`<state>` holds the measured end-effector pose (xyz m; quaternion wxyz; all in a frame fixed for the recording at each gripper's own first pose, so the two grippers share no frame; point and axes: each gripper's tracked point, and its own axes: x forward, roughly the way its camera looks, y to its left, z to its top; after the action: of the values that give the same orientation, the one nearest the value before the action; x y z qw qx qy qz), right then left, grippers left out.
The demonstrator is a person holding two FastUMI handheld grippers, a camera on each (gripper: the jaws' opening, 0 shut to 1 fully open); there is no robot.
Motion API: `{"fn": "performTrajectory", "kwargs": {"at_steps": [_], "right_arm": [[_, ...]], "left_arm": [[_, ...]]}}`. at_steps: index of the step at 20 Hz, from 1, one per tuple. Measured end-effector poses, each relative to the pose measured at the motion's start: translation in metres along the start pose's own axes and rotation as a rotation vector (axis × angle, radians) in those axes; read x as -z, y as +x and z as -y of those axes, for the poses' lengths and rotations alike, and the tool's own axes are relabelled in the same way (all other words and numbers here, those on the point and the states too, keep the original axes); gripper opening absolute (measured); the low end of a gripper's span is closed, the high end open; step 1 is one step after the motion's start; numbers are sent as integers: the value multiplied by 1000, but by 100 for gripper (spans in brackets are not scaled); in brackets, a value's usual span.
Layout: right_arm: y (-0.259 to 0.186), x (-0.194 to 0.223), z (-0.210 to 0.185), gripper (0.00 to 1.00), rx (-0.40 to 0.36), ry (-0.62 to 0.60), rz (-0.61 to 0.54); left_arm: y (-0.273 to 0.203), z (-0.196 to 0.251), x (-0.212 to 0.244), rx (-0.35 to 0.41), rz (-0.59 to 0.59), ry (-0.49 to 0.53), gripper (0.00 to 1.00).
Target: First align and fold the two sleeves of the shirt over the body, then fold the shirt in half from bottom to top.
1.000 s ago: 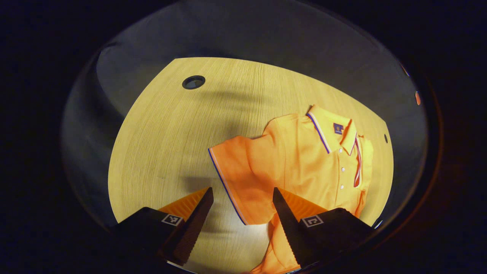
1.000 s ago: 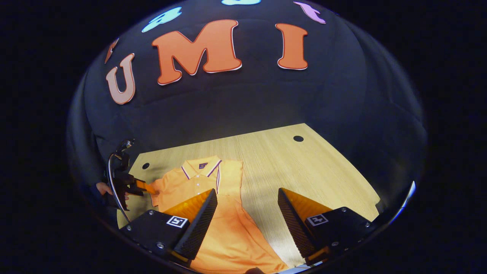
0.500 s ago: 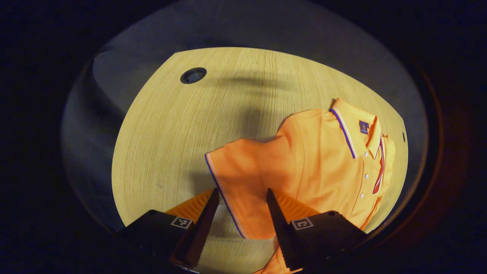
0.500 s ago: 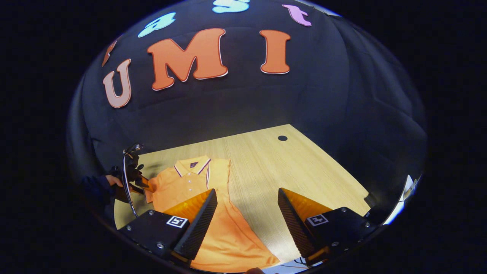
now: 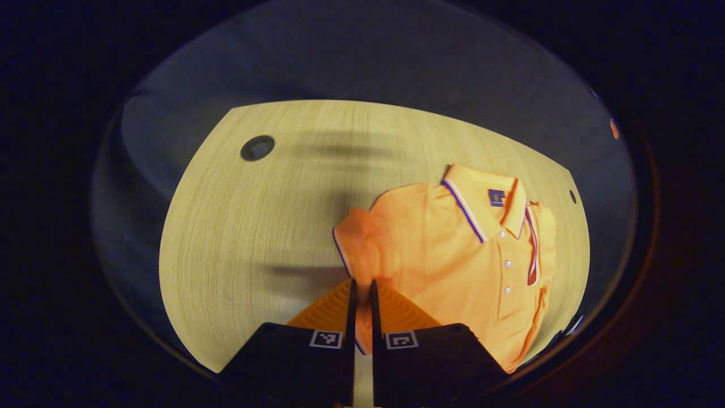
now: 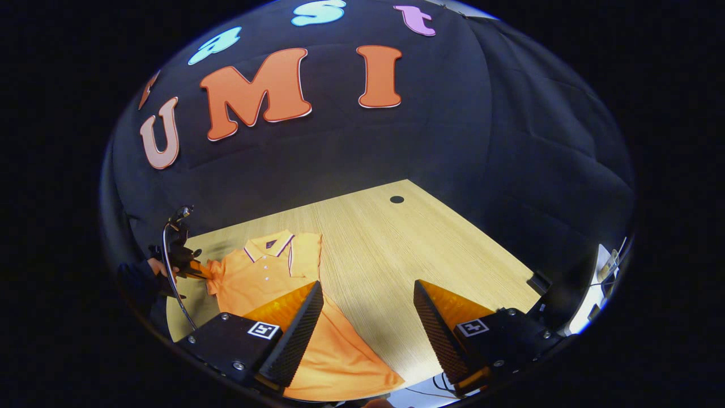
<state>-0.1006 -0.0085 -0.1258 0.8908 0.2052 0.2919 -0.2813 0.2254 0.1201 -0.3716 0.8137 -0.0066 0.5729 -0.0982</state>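
Note:
An orange polo shirt [image 5: 470,255] with a striped collar lies on the wooden table [image 5: 255,226]. One sleeve lies folded over the body beside the button placket. My left gripper [image 5: 361,286] is shut on the other sleeve [image 5: 354,243], whose edge rises bunched between the fingers. In the right gripper view the shirt [image 6: 272,277] lies at the lower left, and the left gripper [image 6: 195,271], held by a hand, pinches its sleeve there. My right gripper [image 6: 368,292] hangs open above the table, its left finger over the shirt's lower part, nothing between the fingers.
Round cable holes [image 5: 257,148] [image 6: 397,199] sit in the tabletop near its far corners. The black booth wall rises behind the table. Bare wood stretches right of the shirt in the right gripper view. Cables [image 6: 606,272] show past the table's right edge.
My left gripper has closed from open onto the sleeve's edge, and the sleeve has bunched up off the table. The right gripper has drifted right and stayed open.

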Motion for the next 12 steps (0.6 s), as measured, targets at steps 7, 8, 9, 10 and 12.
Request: {"fn": "performTrajectory", "kwargs": {"at_steps": [7,8,9,10,12], "right_arm": [[-8,-4,-4,98,-3,2,10],[-8,-5,-6,98,-3,13,16],[-8,-5,-7,98,-2,24,19],[-12,-4,-6,98,4,31,19],[-19,0,-5,98,16,29,18]], "left_arm": [[-16,75,-27,160,80,163,13],[-18,91,-29,200,89,179,14],[-19,110,-27,268,95,191,15],[-26,131,-29,345,103,192,24],[-34,153,-23,427,110,208,45]]}}
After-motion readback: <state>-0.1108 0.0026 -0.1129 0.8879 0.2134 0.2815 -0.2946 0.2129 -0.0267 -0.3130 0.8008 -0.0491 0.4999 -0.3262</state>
